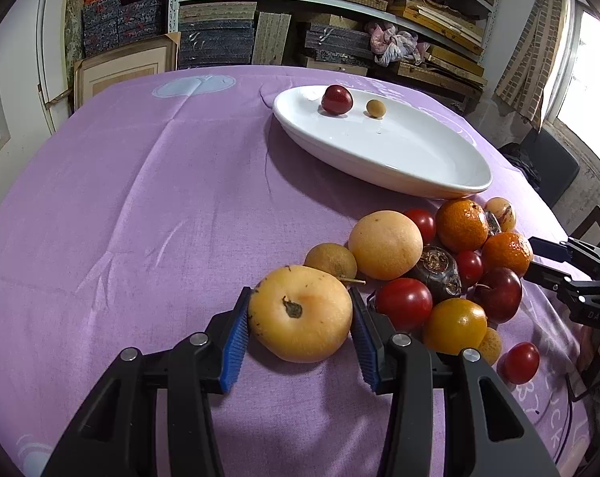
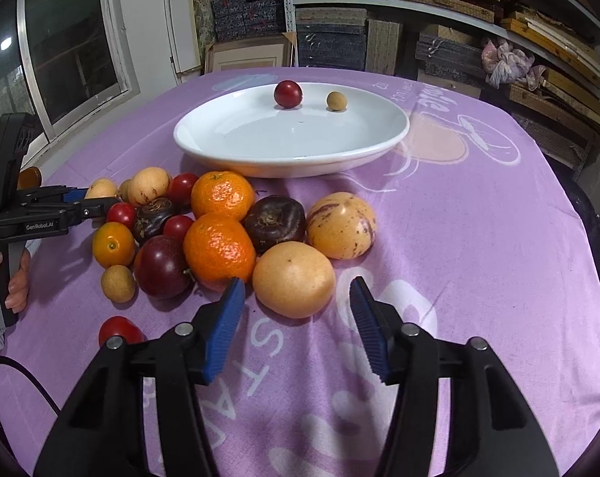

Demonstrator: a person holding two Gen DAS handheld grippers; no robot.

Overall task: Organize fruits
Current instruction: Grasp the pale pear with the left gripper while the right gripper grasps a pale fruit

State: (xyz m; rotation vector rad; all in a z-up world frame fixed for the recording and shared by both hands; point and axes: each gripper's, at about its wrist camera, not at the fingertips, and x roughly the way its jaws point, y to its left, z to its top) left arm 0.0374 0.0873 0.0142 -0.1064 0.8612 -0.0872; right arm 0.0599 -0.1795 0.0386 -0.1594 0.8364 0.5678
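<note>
**Fruit pile and dish as seen from the two grippers**

Fruit lies heaped on the purple tablecloth (image 1: 149, 183), just in front of the white oval dish (image 1: 439, 183), which holds a dark red plum (image 1: 337, 99) and a small tan longan (image 1: 376, 108).

Left wrist view: the left gripper (image 1: 300, 314) is clamped on a pale yellow fruit (image 1: 300, 314) at the near edge of the pile, both blue pads pressing its sides. The right gripper shows only at the frame's right border.

Right wrist view: the right gripper (image 2: 296, 306) stands with jaws parted around another pale round fruit (image 2: 294, 284), neither pad touching it. Only here appear the streaked melon-like fruit (image 2: 341, 224), two mandarins (image 2: 219, 246) and the person's hand (image 2: 16, 278) on the left gripper's handle.
</note>
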